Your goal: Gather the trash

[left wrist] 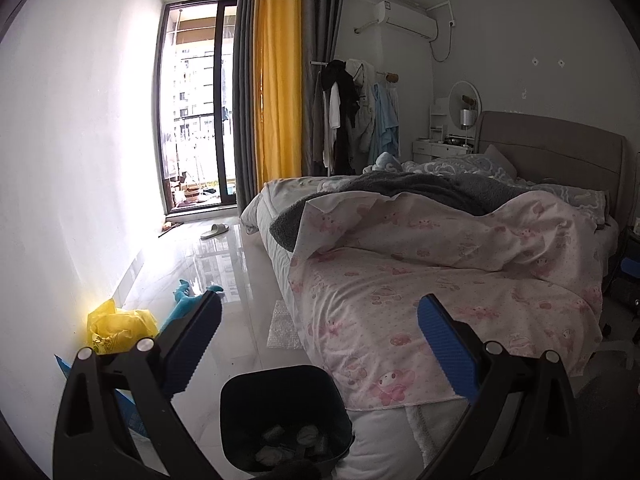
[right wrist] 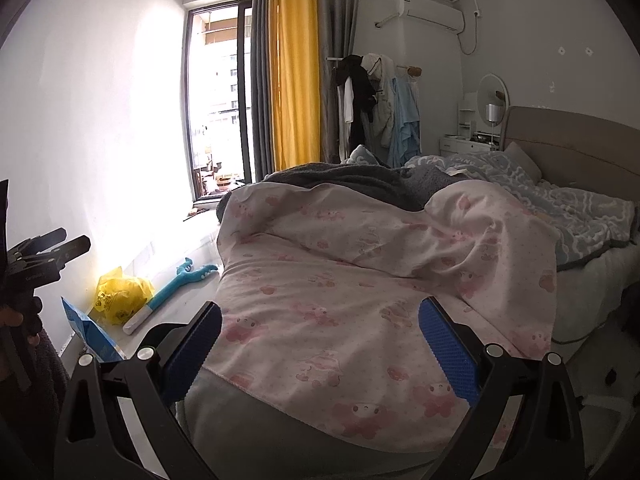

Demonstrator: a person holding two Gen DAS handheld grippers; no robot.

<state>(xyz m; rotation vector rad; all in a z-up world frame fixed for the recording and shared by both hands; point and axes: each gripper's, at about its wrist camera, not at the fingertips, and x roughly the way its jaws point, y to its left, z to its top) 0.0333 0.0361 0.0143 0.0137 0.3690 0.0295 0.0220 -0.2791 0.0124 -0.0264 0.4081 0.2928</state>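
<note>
A dark trash bin (left wrist: pixel 240 400) stands on the floor by the bed's foot, with crumpled pale scraps (left wrist: pixel 294 442) inside. My left gripper (left wrist: pixel 320 304) hangs open above and behind it, holding nothing. A crumpled yellow plastic bag (left wrist: pixel 116 328) lies against the left wall, seen again as the yellow bag (right wrist: pixel 120 294) in the right wrist view. A sheet of bubble wrap (left wrist: pixel 284 328) lies on the floor beside the bed. A blue packet (right wrist: pixel 94 334) leans by the wall. My right gripper (right wrist: pixel 320 308) is open over the pink blanket (right wrist: pixel 360 288), empty.
The bed (left wrist: pixel 460 264) fills the right side. A teal and white long-handled toy (right wrist: pixel 176 286) lies on the glossy floor. A slipper (left wrist: pixel 214 231) sits near the balcony door (left wrist: pixel 196 112). Clothes hang on a rack (left wrist: pixel 352 112). The left gripper's body (right wrist: pixel 44 260) shows at the left edge.
</note>
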